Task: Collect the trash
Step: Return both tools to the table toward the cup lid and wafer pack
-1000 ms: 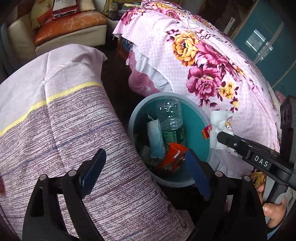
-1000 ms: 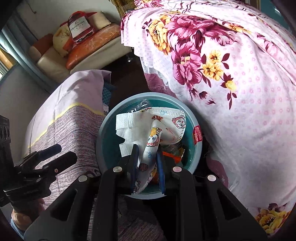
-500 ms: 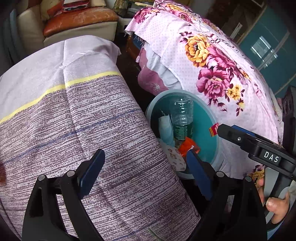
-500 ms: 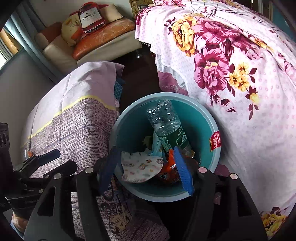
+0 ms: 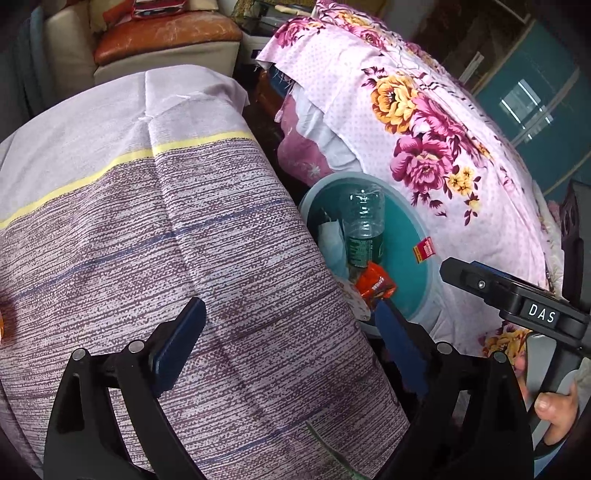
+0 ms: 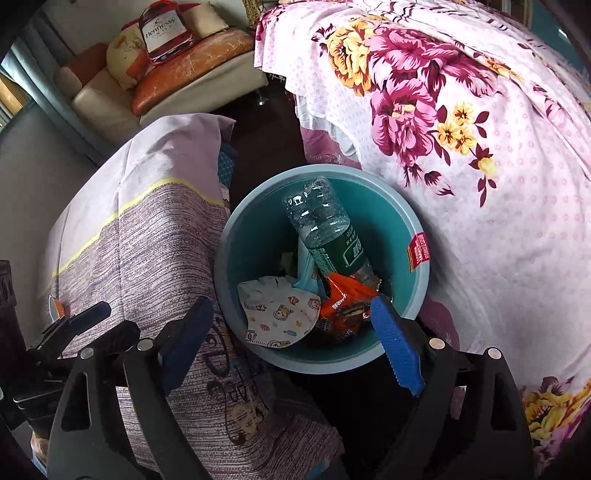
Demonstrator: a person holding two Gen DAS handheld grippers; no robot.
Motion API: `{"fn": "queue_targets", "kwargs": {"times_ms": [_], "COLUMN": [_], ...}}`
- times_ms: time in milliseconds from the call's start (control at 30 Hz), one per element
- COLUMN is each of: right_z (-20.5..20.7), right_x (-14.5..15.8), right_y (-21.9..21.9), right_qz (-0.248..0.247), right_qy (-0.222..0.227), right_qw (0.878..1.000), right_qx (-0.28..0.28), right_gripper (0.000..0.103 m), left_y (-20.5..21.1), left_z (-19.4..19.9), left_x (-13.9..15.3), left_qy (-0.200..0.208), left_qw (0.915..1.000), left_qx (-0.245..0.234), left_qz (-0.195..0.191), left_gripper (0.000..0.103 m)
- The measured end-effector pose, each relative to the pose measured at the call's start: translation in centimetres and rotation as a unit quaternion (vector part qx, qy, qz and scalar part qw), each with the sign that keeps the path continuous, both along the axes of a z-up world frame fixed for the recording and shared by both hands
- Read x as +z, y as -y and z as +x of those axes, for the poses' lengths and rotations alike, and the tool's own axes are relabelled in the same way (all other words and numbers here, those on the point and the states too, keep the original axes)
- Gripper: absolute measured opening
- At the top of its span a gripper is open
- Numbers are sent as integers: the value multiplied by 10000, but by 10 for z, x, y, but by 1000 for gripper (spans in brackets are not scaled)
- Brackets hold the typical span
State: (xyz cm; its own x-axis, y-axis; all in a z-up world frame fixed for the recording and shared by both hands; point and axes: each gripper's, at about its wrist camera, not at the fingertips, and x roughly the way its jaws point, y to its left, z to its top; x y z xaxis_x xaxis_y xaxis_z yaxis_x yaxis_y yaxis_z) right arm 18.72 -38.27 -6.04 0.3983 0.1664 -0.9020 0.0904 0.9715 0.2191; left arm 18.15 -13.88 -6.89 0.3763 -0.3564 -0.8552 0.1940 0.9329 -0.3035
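A teal trash bin (image 6: 402, 221) stands on the floor between two beds; it also shows in the left wrist view (image 5: 406, 236). Inside lie a clear plastic bottle (image 6: 325, 229), an orange wrapper (image 6: 345, 299) and a white printed face mask (image 6: 280, 314). My right gripper (image 6: 291, 339) is open and empty just above the bin's near rim. My left gripper (image 5: 288, 339) is open and empty over the striped purple bed cover (image 5: 147, 229), left of the bin. A small orange thing (image 5: 3, 325) shows at the left edge of that cover.
A bed with a pink floral cover (image 6: 480, 147) lies right of the bin. A cream sofa with orange cushions (image 6: 192, 74) and a bottle-shaped pillow (image 6: 162, 29) stands at the back. Dark floor (image 6: 262, 147) runs between the beds.
My right gripper opened and let go of the face mask, which now lies in the bin. My left gripper moved left over the striped cover.
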Motion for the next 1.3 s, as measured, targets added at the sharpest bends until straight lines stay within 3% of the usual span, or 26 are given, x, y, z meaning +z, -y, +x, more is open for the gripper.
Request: {"fn": "queue_targets", "kwargs": {"times_ms": [400,1067,1300], "right_z": [-22,-57,-68], "right_x": [10,34,36], "right_y": [-46,-194,-247], "right_qz": [-151,-403,-482], "right_qy": [-103,-11,-62], "right_qw": [9990,9859,9770], "right_qx": [416,1627,2074], "right_gripper": [89,89,89], "left_y": [-57,-198,-255], "left_z": [-41,-121,-152], "left_x": [11,34,40], "left_qy": [56,332,428], "left_qw": [9993,9925,9865], "left_qx": [350,1171,1551], "left_qz": [-117,75,321], "left_gripper": [96,96,96]}}
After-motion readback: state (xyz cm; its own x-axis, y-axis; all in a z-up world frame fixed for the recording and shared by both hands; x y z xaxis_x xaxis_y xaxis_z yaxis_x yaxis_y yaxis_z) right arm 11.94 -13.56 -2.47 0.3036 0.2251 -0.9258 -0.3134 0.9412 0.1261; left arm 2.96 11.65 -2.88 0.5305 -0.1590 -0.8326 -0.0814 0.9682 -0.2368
